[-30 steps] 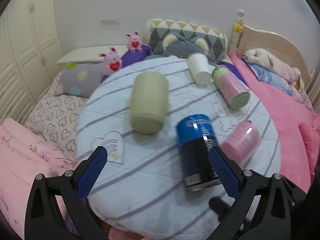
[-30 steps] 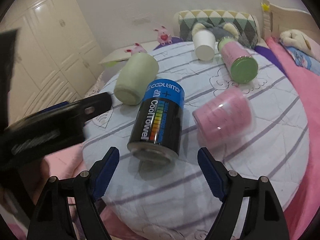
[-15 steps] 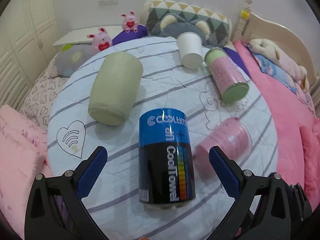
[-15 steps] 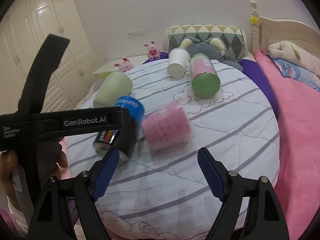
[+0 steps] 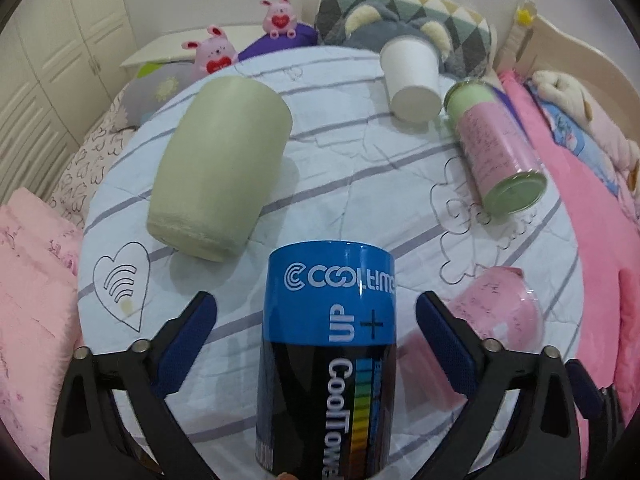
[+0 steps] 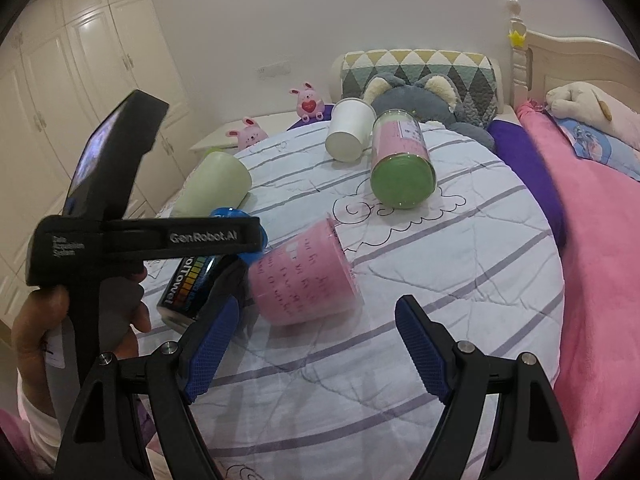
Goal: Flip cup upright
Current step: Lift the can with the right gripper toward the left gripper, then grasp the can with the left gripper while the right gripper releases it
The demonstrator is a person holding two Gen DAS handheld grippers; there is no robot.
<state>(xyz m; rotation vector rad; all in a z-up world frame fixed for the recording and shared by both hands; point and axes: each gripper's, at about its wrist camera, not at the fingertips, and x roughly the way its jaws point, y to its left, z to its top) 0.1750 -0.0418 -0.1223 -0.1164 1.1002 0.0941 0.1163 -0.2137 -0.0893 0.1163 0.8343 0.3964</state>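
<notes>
Blue-black can (image 5: pixel 328 364) between open left gripper (image 5: pixel 316 332), contents hidden, lying sideways

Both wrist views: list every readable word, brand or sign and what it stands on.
"COOLTIME", "up +", "CoolTowel": blue-and-black can, last letters cut off.
"GenRobot.AI": left hand-held gripper body.
Small print beside it: roughly "Data Acquisition System", blurred.
Handwriting on pink cup and pink-and-green canister: unreadable.

You see glossy blue-black can (image 5: pixel 328 356); matt green cup (image 5: pixel 218 172); smooth white paper cup (image 5: pixel 410 76); quilted cloth cover (image 5: pixel 360 184); fingers (image 5: pixel 444 348) with textured blue pads; fuzzy pink blanket (image 6: pixel 600 264).
</notes>
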